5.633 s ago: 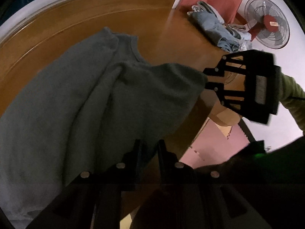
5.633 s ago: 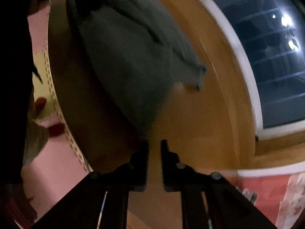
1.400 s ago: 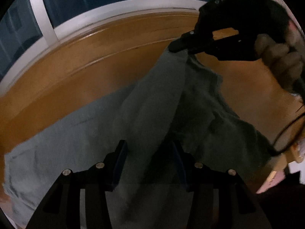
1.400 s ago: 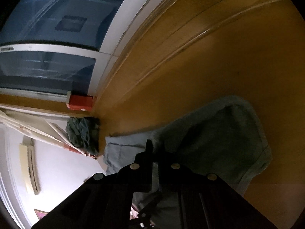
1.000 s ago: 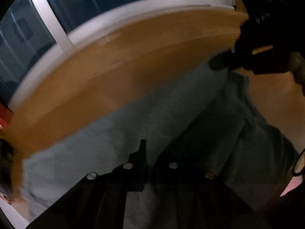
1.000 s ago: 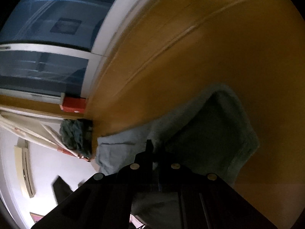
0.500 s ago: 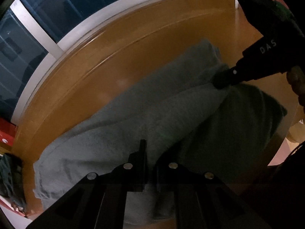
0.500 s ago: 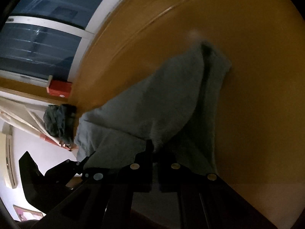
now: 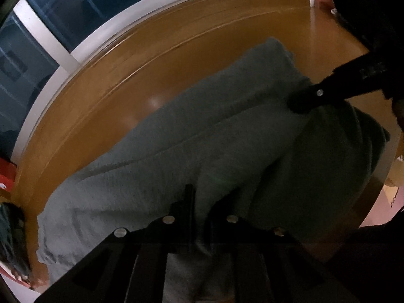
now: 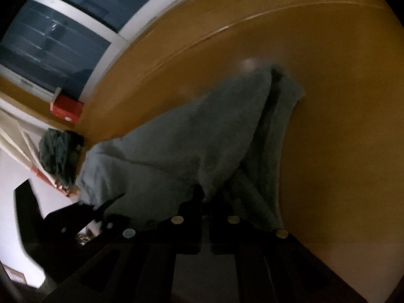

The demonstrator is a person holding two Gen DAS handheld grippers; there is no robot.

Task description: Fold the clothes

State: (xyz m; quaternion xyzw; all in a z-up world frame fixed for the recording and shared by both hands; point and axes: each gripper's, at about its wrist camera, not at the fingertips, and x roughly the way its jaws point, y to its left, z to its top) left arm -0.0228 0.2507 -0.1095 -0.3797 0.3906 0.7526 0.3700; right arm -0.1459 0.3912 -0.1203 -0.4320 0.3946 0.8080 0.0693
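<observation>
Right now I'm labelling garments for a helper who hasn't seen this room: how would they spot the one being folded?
Find the glossy amber wooden table under the dark window. The grey-green knit sweater lies spread across it, pinched by the left gripper and right gripper. Unlike the dark green crumpled heap at the table's end, it is paler, partly folded over itself, and held.

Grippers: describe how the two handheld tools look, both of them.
Both are matte black. The left gripper has two flat fingers on a broad ribbed frame with round silver screws. The right gripper has a long tapered finger with one silver screw, faint lettering on its body and a green light above.
</observation>
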